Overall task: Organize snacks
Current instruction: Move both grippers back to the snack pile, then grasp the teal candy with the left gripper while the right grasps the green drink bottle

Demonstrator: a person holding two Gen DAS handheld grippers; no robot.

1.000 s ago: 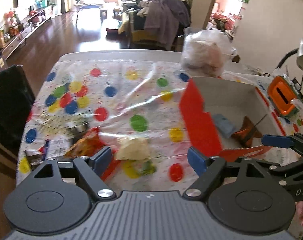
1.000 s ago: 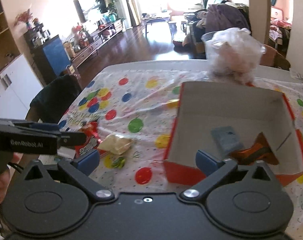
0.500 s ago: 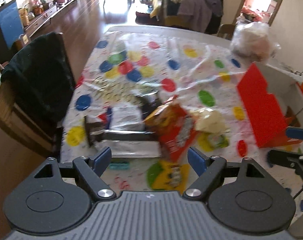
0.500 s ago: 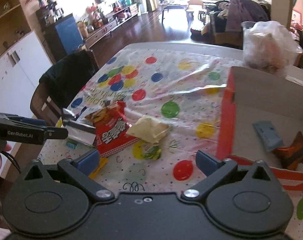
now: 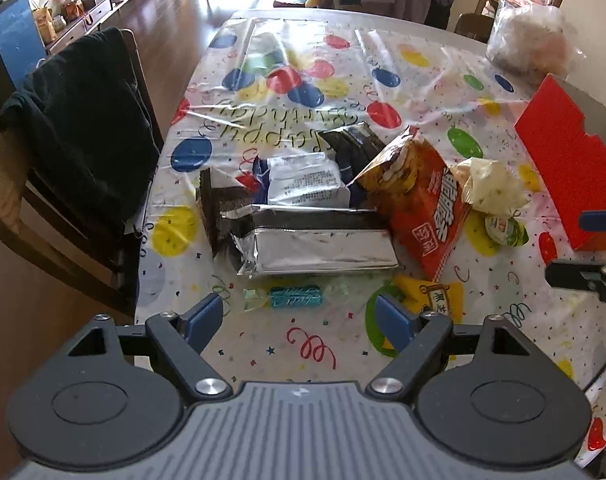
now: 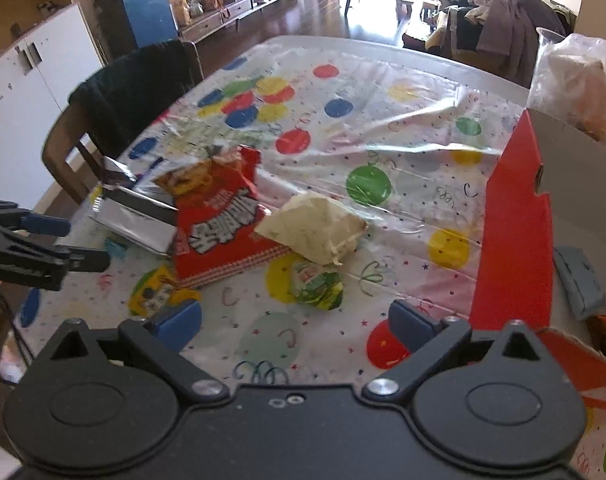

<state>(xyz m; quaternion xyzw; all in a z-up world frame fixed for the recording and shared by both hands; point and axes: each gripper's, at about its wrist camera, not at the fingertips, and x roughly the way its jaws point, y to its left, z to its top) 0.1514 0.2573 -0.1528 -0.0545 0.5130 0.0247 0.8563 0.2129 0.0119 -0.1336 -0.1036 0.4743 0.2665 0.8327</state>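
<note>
Left gripper [image 5: 299,316] has swung from box [image 5: 567,168] to snacks; candy [image 5: 297,296] lies just ahead. Both grippers wide open, empty; right gripper [image 6: 295,320].

On the table [image 5: 383,24], the foil packet [image 5: 319,250] lies nearest the chair [image 5: 75,128] side, with the wrapped candy [image 5: 296,296] in front of it and a labelled pouch [image 5: 303,180] behind. The chip bag [image 5: 419,192] overlaps the foil packet's right end. Right of the chip bag sits the crumpled paper wrap [image 5: 491,186], with the jelly cup [image 5: 505,230] just before it. The cardboard box [image 6: 515,232] stands farthest right
</note>
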